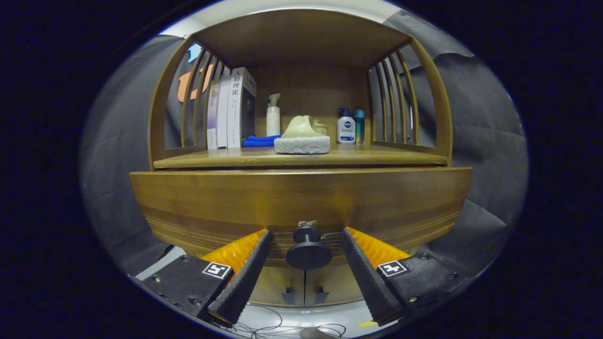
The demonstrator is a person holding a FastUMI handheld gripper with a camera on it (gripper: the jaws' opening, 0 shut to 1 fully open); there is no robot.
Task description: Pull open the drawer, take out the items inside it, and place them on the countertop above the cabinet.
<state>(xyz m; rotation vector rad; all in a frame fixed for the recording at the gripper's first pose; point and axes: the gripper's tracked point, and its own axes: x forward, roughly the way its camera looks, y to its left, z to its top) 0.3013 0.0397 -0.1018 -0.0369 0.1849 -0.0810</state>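
Note:
A wooden cabinet fills the view, and its drawer front (301,197) spans the width just ahead of me. A dark round knob (308,248) sticks out of the drawer's lower middle. My gripper (306,233) is open, one finger on each side of the knob with a gap to each. The fingertips reach up to the drawer front. The drawer's inside is hidden. Above it runs the countertop (377,157), the shelf's wooden floor.
On the countertop stand upright books (231,110), a white pump bottle (273,115), a folded blue cloth (260,140), a pale green object on a grey sponge block (302,139), and two small bottles (351,126). Slatted side rails flank the shelf. Cables lie on the floor below.

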